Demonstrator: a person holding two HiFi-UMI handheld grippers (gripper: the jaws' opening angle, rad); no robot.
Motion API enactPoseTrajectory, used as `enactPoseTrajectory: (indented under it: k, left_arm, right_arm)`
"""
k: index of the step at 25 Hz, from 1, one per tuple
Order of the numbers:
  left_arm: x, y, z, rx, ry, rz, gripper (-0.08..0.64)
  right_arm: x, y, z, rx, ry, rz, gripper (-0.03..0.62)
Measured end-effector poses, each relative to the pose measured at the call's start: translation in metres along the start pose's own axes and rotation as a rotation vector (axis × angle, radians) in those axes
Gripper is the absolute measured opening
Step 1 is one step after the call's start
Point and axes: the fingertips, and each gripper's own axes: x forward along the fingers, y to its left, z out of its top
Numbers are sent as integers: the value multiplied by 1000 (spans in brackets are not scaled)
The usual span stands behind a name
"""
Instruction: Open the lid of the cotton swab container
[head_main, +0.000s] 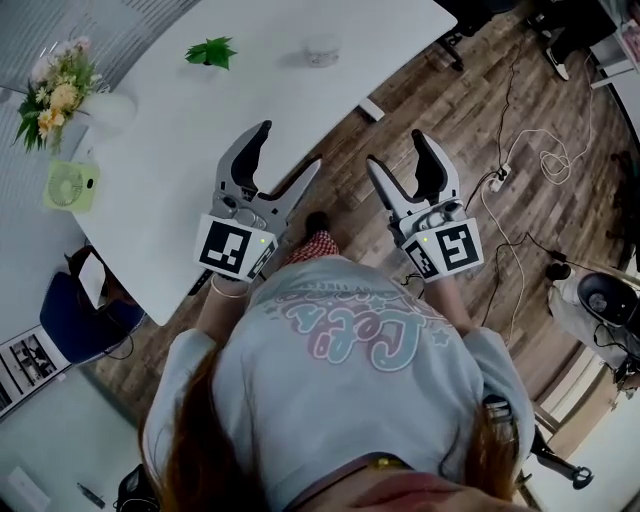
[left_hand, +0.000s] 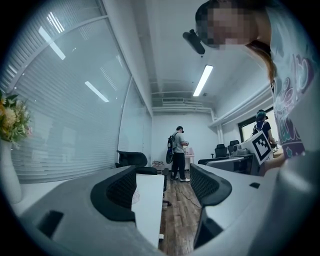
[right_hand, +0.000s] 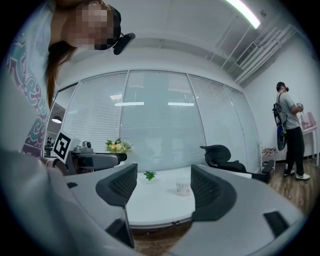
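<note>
Swab jar sits top middle, far off. Left claw and right claw gape empty; rushing could tip it.

Two grippers at mid-frame, container well apart from both.
Left gripper and right gripper hold their jaws apart, empty; the cotton swab container stands top centre on the white table.

Head view looks steeply down; right gripper view shares its white table.
</note>
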Motion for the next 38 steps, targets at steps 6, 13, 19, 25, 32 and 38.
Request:
enactPoseTrajectory:
  k: [6, 13, 19, 25, 32, 38]
  left_arm:
    - [21, 21, -1, -9, -1, -13, 319]
    - [39, 45, -1, -14, 2, -25, 318]
    - [47, 64, -6, -21, 2, -35, 318]
    - [58, 74, -11, -30, 4, -51, 318]
    - [63, 82, -19, -43, 16, -37, 319]
    - [69, 93, -26, -47, 31, -5, 318]
  right_arm:
    - [22, -17, 0, 1, 6, -22, 321]
    - [49, -29, 3, 2, 9, -35, 321]
    - [68, -34, -1, -3, 16, -45, 321]
    - [76, -39, -1, 1, 19, -66, 321]
    - [87, -43, -2, -2, 30, -40, 321]
    - [107, -56, -5, 4, 46, 7, 321]
